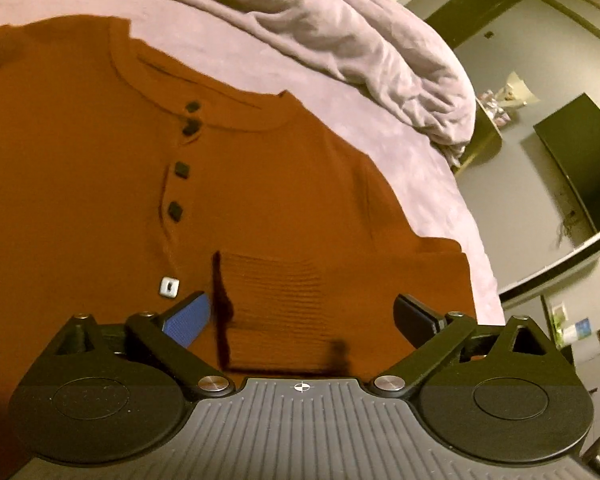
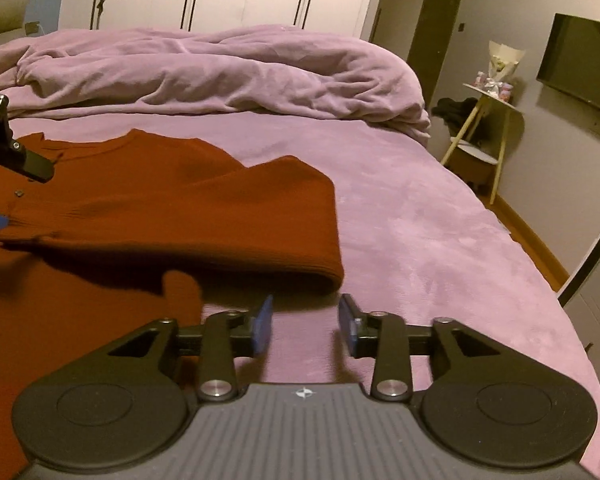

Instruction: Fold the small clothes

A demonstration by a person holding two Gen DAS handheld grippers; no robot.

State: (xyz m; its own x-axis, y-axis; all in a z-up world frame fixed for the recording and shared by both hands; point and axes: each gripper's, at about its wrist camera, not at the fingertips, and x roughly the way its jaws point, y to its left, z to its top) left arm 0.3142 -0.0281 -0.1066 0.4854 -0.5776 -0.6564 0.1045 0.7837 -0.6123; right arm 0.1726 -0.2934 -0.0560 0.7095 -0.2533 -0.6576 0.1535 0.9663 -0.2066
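A rust-orange knit henley shirt [image 1: 100,168] with dark buttons lies flat on the bed. One sleeve [image 1: 276,304] is folded across its chest, cuff toward the placket. My left gripper [image 1: 304,312] is open wide just above that cuff, with a finger on either side of it and nothing held. In the right wrist view the same shirt [image 2: 160,196] lies at left, the folded sleeve's bend [image 2: 324,240] nearest. My right gripper [image 2: 306,320] is open and empty over the bedsheet, just in front of that bend. The left gripper's fingers [image 2: 28,166] show at the left edge.
The bed has a mauve sheet [image 2: 420,240] and a rumpled duvet [image 2: 220,72] heaped behind the shirt. The bed's right edge drops to a wood floor. A small side table [image 2: 488,120] and a wall TV [image 2: 580,60] stand at right; wardrobes are at the back.
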